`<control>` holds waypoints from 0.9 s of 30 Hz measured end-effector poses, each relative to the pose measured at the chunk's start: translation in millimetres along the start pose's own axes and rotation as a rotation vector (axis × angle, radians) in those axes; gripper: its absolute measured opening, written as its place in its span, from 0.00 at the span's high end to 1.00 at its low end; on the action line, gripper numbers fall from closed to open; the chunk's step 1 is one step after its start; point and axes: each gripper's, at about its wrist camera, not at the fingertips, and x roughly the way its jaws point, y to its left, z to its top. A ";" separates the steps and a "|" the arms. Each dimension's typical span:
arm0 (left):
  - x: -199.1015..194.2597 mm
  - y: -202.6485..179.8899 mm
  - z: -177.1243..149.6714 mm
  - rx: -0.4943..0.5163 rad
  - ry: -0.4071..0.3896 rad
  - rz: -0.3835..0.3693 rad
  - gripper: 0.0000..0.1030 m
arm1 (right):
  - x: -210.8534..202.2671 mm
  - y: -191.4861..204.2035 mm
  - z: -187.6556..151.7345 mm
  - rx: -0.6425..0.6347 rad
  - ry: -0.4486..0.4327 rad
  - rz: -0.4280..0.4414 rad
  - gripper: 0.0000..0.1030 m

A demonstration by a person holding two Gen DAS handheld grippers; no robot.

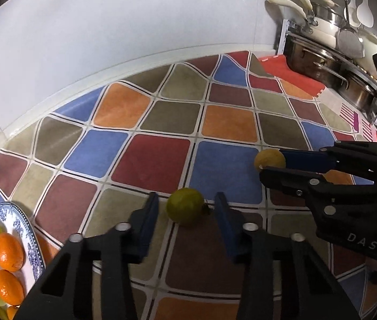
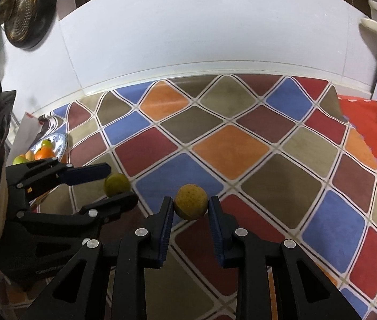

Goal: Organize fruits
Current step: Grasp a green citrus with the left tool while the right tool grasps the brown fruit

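Checkered tablecloth (image 1: pixel 161 160) against a white wall. Left gripper (image 1: pixel 187 210) brackets a green fruit (image 1: pixel 185 206) on the cloth, pads clear of it (jaws apart). Right gripper (image 2: pixel 191 208) clamps a yellow-brown fruit (image 2: pixel 191 201). Plate (image 1: pixel 32 236) of oranges (image 1: pixel 8 252) is cut off at the frame edge.

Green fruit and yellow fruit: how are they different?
The green fruit is smooth with a dark stem end; the yellow fruit is duller and speckled. The green fruit sits loose between the open fingers of the left hand-held gripper; the yellow fruit is pinched by the right hand-held gripper. Both are small, round and not yet on the plate.
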 end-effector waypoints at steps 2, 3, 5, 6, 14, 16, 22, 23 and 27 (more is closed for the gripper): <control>-0.5 -0.5 -0.5 -0.002 -0.002 -0.003 0.68 | -0.8 -1.1 -0.6 0.003 -0.001 -0.001 0.73; -1.6 -0.5 -1.0 -0.006 -0.004 -0.006 0.68 | -1.2 -1.3 -0.7 0.005 -0.002 -0.001 0.73; -3.7 -0.3 -1.2 -0.012 -0.007 -0.003 0.68 | -2.2 -0.5 -1.2 0.003 -0.004 0.000 0.73; -5.3 -0.1 -1.4 -0.017 -0.008 -0.001 0.68 | -3.0 0.4 -1.2 0.001 -0.005 0.002 0.73; -25.1 3.3 -2.8 -0.054 -0.039 0.005 0.68 | -12.2 8.0 -1.3 -0.011 -0.020 0.014 0.73; -31.2 3.3 -3.5 -0.062 -0.049 0.006 0.68 | -16.2 10.5 -1.0 -0.015 -0.027 0.017 0.73; -55.0 2.9 -6.9 -0.080 -0.087 0.023 0.68 | -30.8 20.2 -1.3 -0.036 -0.045 0.029 0.73; -59.3 3.1 -7.8 -0.086 -0.092 0.024 0.68 | -33.4 22.0 -1.3 -0.040 -0.048 0.031 0.73; -75.2 3.1 -14.0 -0.109 -0.108 0.038 0.68 | -44.4 29.7 -0.8 -0.052 -0.067 0.041 0.73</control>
